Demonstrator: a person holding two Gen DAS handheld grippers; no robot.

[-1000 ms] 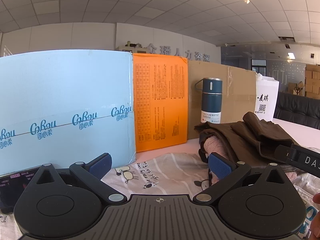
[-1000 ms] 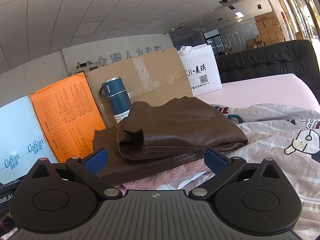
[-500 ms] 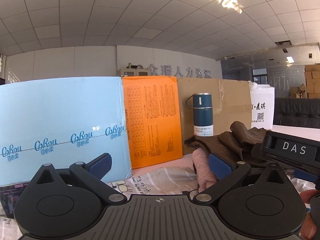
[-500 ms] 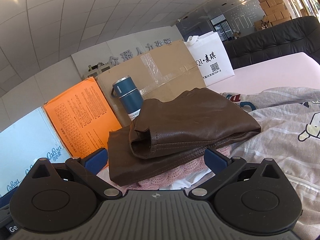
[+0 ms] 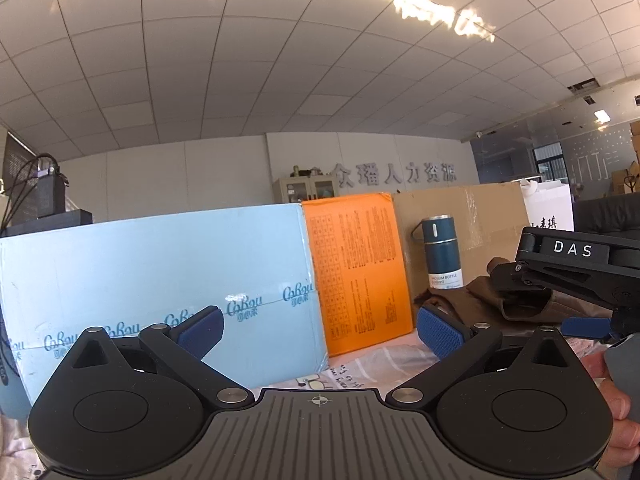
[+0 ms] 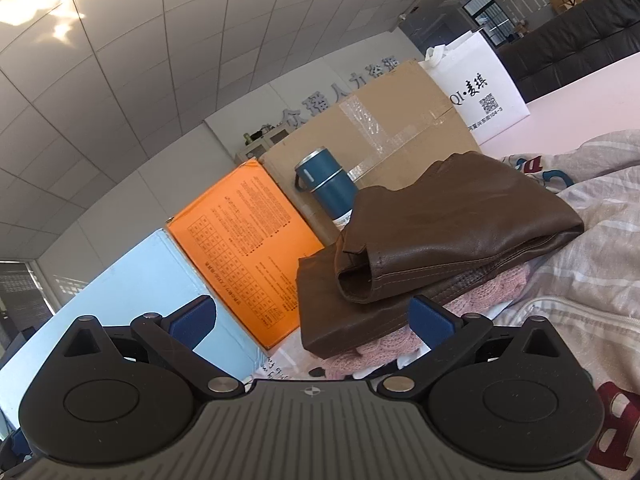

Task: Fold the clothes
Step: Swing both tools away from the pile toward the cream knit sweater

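A folded brown leather garment (image 6: 444, 240) lies on top of a pink knit garment (image 6: 476, 292), on a printed light grey cloth (image 6: 592, 264). My right gripper (image 6: 312, 322) is open and empty, just in front of this pile and tilted. My left gripper (image 5: 318, 328) is open and empty, raised and pointed at the boxes. The brown garment (image 5: 472, 300) shows at the right of the left wrist view, partly hidden by the right gripper's body (image 5: 576, 268).
A light blue box (image 5: 160, 292), an orange box (image 5: 360, 268) and a brown cardboard box (image 5: 476, 208) stand along the back. A dark blue vacuum bottle (image 5: 440, 252) stands before the cardboard box. A white paper bag (image 6: 476, 92) stands at the right.
Both grippers have tilted upward, so more ceiling shows. The right gripper has rolled to the side. The right gripper's body has risen in the left wrist view. Both stay open.
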